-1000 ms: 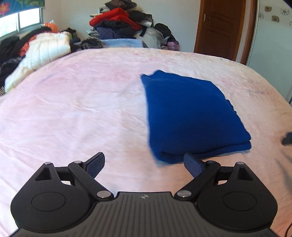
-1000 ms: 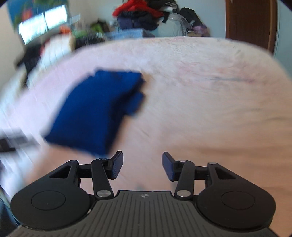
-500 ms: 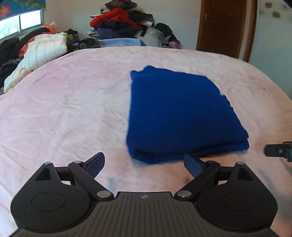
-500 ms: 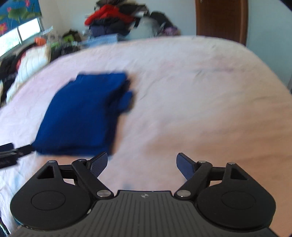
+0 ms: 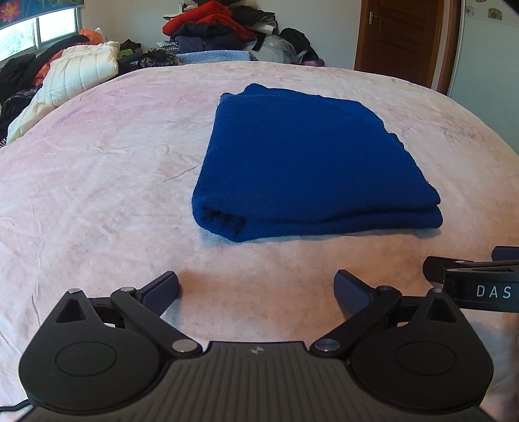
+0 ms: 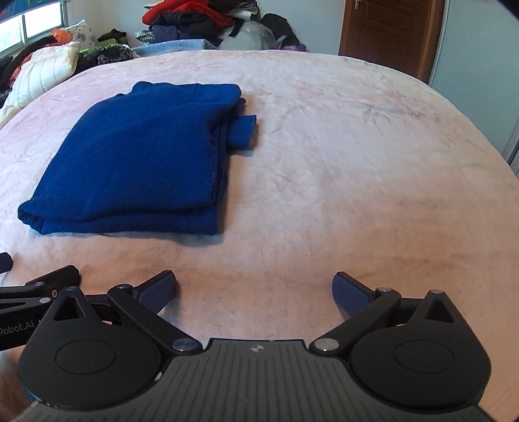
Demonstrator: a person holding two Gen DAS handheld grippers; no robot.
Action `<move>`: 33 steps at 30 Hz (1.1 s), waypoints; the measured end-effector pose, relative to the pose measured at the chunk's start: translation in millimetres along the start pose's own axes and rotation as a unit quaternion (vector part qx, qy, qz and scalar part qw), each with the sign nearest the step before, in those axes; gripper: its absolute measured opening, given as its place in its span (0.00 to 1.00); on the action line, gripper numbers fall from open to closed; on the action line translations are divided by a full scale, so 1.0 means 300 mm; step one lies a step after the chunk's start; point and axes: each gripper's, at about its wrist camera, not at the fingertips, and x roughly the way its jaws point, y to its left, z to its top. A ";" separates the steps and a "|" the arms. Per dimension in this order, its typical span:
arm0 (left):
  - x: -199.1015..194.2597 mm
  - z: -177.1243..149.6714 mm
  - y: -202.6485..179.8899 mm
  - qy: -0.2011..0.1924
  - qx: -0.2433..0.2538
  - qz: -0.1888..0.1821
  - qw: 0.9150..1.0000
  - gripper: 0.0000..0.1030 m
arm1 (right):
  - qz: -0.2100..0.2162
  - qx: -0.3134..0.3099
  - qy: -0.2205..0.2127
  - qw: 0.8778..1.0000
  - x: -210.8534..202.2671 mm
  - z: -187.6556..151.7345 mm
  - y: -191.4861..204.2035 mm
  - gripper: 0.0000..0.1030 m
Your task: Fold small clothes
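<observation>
left wrist cam first: my left gripper (image 5: 256, 285) is spread wide, it's just been opening a touch more, with only pink bedspread (image 5: 97, 201) showing between the blue pads. the tip of my right gripper (image 5: 473, 276) pokes in at the right edge of that view, so the two sit side by side near the front of the bed. over on the right wrist cam, my right gripper (image 6: 254, 287) has just been opening too and its jaws are now gaping, nothing between them either.

just past both of them sits the blue sweater (image 5: 301, 162), folded into a thick rectangle, lying flat on the bedspread and not touching either gripper. from the left cam it's ahead and slightly right, from the right cam (image 6: 139, 159) it's ahead and off to the left. one cuff (image 6: 242, 131) sticks out from the stack's right side, only visible from the right cam.

further back, a white quilted jacket (image 5: 74, 78) lies at the bed's far left edge. behind the bed there's a heap of clothes (image 5: 214, 29), red and dark stuff mostly, and a brown wooden door (image 5: 402, 39) off to the right.
</observation>
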 end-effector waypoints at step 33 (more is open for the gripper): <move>0.004 -0.004 0.003 -0.007 -0.002 0.003 1.000 1.00 | 0.009 -0.004 -0.048 0.999 -0.002 -0.045 0.003 1.00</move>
